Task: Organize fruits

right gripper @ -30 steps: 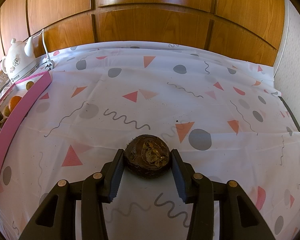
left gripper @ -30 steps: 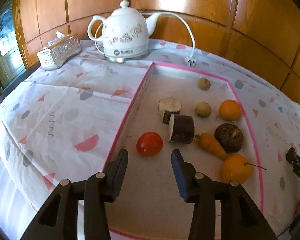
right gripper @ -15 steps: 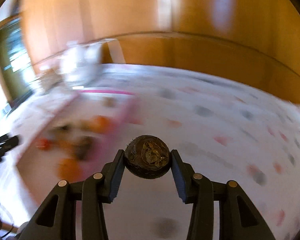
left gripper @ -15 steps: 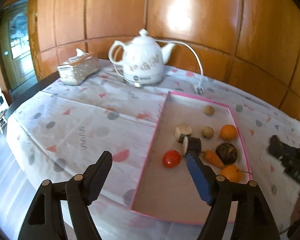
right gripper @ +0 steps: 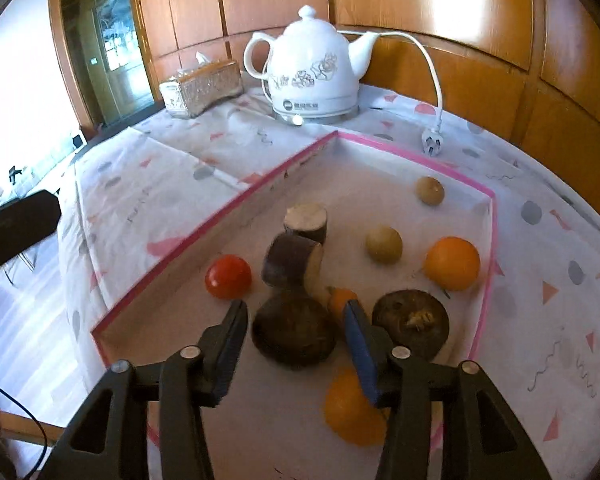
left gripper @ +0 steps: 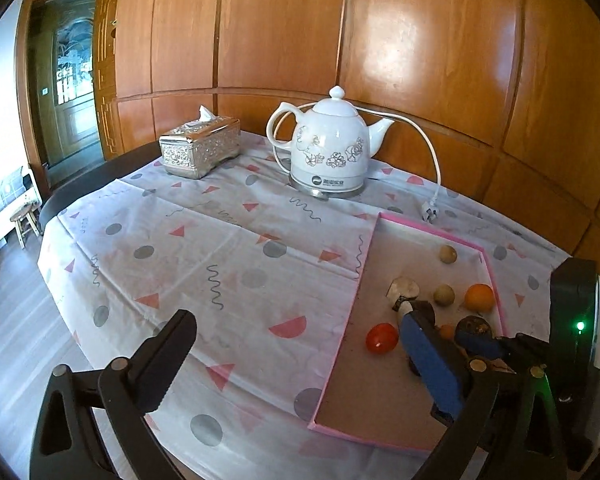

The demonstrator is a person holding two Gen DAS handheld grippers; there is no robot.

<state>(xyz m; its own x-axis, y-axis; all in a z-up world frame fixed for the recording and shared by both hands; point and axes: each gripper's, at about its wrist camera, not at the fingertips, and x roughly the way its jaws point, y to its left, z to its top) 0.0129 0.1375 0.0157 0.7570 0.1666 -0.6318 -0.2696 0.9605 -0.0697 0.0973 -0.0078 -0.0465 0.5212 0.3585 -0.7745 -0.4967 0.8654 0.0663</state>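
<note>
We note, at the far left of the table point(left gripper: 100, 240), a silver tissue box point(left gripper: 199, 146) standing on the patterned cloth, with a white electric kettle point(left gripper: 329, 148) to its right and the kettle's loose plug point(left gripper: 429, 211) lying just beyond the far corner of the pink-rimmed tray point(right gripper: 204, 226). The left tool point(left gripper: 296, 360) hangs above the cloth near the tray's left wall, its jaws having just been opening and now spread wide with nothing between them. Inside the tray we record, from left to right in the right wrist view, a red tomato point(right gripper: 228, 276), two cut dark-skinned root pieces point(right gripper: 294, 258) (one upright, one lying on its side), a dark round taro point(right gripper: 294, 332), a small carrot point(right gripper: 339, 298) partly hidden behind the blue pad, a second taro point(right gripper: 410, 322), two small tan round fruits point(right gripper: 384, 244) further back, and an orange point(right gripper: 453, 263) close to the right wall; another orange fruit point(right gripper: 350, 412) lies at the near end. The right tool point(right gripper: 296, 330) is tilted down over the tray with its jaws having just been opening; the first taro sits between them on the tray floor, a gap showing on the left side, while contact on the right we cannot tell.
</note>
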